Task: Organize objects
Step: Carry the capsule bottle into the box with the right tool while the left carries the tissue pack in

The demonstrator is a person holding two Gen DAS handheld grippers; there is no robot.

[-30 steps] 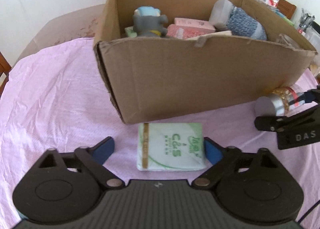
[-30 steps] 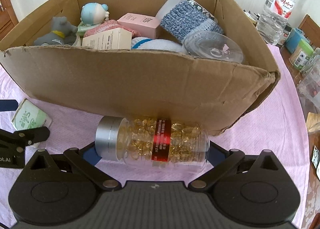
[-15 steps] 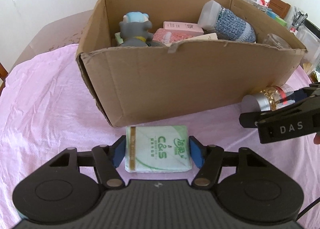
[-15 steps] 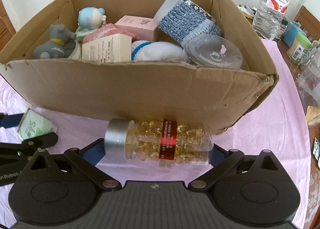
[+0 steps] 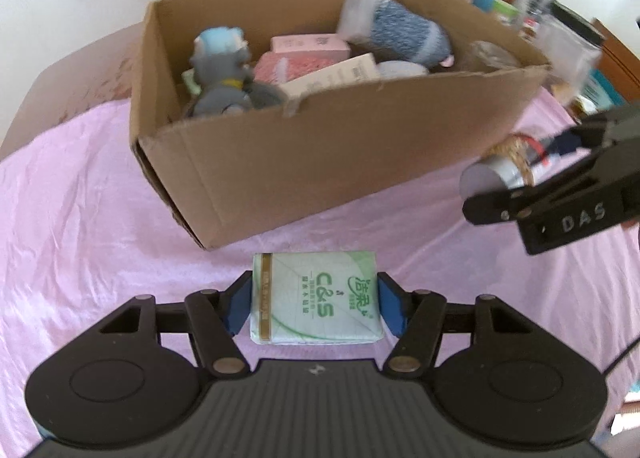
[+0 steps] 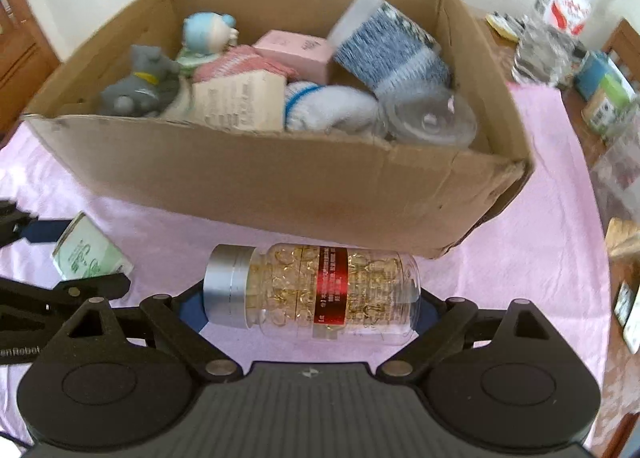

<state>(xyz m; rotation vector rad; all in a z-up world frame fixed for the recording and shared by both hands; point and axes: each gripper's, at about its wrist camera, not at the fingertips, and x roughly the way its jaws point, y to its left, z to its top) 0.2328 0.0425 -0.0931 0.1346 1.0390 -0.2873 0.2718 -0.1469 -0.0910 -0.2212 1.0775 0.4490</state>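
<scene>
My left gripper (image 5: pixel 314 304) is shut on a green and white tissue pack (image 5: pixel 316 298) and holds it above the pink cloth, in front of the cardboard box (image 5: pixel 320 162). My right gripper (image 6: pixel 310 304) is shut on a clear capsule bottle (image 6: pixel 316 290) with a silver cap and red label, held sideways before the box (image 6: pixel 280 182). In the left wrist view the right gripper (image 5: pixel 560 194) and bottle (image 5: pixel 500 174) show at the right. The tissue pack (image 6: pixel 90 256) shows at the left in the right wrist view.
The box holds a grey toy (image 5: pixel 224 86), a blue toy (image 6: pixel 208 30), pink boxes (image 6: pixel 296 50), a blue knit roll (image 6: pixel 388 46), white socks (image 6: pixel 328 106) and a clear lid (image 6: pixel 432 118). A water bottle (image 6: pixel 556 18) and small containers stand at the right.
Both grippers have risen with their loads, so more of the box's inside shows. The left gripper closed on the tissue pack a second ago and now carries it.
</scene>
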